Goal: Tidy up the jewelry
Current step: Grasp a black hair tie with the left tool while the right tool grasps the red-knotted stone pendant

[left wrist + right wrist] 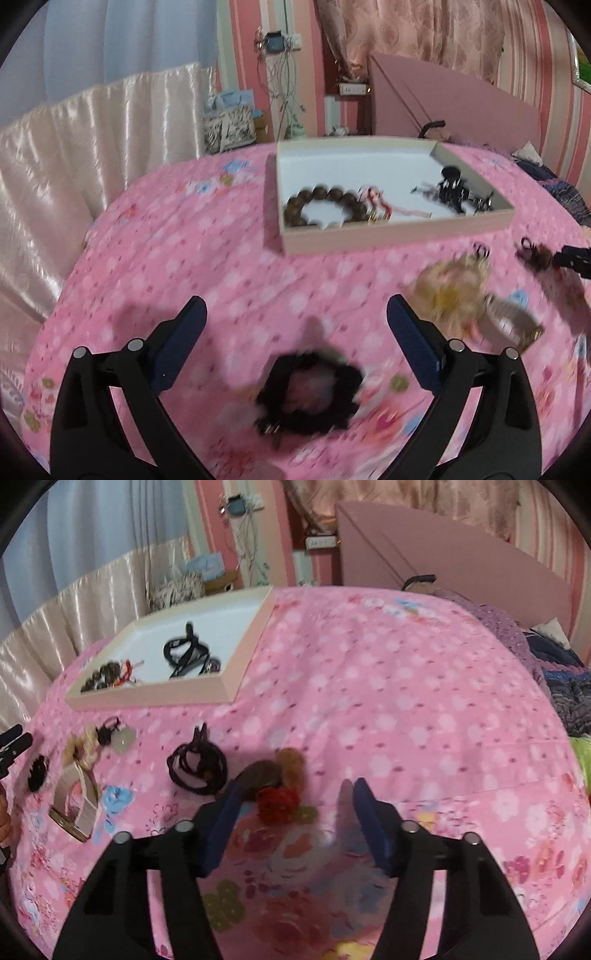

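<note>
A shallow pink-rimmed box (391,230) with a white floor lies on the pink bedspread; it shows in the right wrist view (236,664) too. Inside are a brown bead bracelet (325,205), a red cord piece (376,203) and black hair clips (452,188). My left gripper (295,314) is open above a black scrunchie (314,395). My right gripper (295,794) is open just behind red (277,805), brown (258,773) and tan (291,766) hair ties. Black hair bands (197,764), a watch (75,805) and a cream flower piece (79,751) lie loose.
A satin curtain (74,166) hangs along the bed's left side. A pink headboard (443,561) stands at the far end. Folded dark clothes (554,664) lie at the right edge. The other gripper's tip (14,742) shows at far left.
</note>
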Action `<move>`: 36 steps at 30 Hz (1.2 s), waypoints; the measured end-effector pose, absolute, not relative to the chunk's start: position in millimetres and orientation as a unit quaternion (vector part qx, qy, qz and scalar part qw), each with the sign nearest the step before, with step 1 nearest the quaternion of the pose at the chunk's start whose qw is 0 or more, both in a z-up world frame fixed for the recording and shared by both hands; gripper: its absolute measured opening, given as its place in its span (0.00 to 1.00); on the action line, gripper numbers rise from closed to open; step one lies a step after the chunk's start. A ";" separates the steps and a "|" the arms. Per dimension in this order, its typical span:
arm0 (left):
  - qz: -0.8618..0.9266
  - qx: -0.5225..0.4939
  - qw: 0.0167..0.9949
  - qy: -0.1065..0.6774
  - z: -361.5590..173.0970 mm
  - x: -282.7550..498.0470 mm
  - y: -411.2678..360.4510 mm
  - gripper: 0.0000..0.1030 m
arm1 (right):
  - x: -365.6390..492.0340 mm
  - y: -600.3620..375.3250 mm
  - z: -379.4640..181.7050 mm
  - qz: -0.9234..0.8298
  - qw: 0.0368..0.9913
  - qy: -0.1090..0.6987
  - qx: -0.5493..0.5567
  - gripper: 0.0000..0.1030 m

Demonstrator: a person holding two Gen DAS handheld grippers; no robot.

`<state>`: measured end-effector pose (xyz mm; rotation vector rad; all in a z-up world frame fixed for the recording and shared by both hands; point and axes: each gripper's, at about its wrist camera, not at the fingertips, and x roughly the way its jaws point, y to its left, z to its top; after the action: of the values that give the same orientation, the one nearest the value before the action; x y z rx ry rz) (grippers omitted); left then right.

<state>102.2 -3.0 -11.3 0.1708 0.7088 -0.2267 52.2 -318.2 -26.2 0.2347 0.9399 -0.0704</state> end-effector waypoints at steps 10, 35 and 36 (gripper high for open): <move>-0.116 0.096 0.914 0.376 -35.3 86.2 17.2 0.94 | 46.6 -298.0 -26.1 -0.032 0.891 0.447 0.073 0.09; -0.193 0.099 0.905 0.366 -5.4 102.8 -33.3 0.14 | 30.8 -304.7 39.7 -0.030 0.930 0.346 0.121 0.09; -0.196 0.098 0.907 0.360 0.6 105.3 -35.4 0.14 | 33.8 -303.0 45.1 -0.026 0.932 0.341 0.122 0.09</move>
<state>105.3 -35.4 0.6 0.2024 0.7436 -0.4041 33.8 -303.0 45.1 0.2488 0.6976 -0.0542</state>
